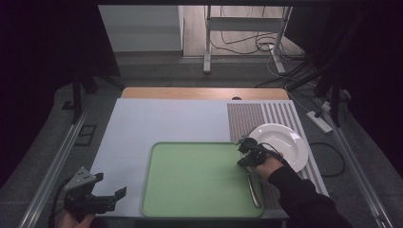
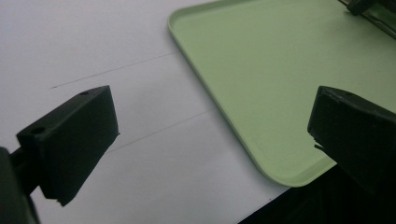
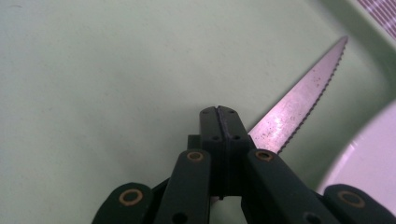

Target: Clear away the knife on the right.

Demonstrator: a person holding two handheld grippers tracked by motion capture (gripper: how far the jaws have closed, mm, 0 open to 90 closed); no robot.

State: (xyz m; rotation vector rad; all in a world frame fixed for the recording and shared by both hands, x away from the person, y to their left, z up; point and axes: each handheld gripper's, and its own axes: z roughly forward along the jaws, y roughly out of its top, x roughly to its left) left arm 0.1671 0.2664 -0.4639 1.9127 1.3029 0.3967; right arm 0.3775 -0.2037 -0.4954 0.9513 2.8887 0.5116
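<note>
1. Left gripper (image 1: 113, 195) hovers near the table's front left corner, off the green tray (image 1: 190, 161), with its jaws spread wide and nothing between them. In the left gripper view its open jaws frame the white mat (image 2: 116, 56) and the tray's near corner (image 2: 280, 172).
2. The tray lies at the middle front of the table. Its floor is bare apart from the knife (image 1: 253, 187) along its right edge.
3. The knife's long axis runs near to far along that edge: the handle points toward the person and the blade toward the white plate (image 1: 285, 142).
4. Right gripper (image 1: 248, 153) is over the blade end, by far the nearer of the 2. Its jaws are pressed together; whether they pinch the knife I cannot tell.
5. In the right gripper view the knife (image 3: 303, 102) emerges from beside the closed jaws, angling up and right. It is a serrated steel blade, tapering to a point, speckled with small dark spots.
6. The plate sits just right of the tray, on a striped placemat (image 1: 247, 118).
</note>
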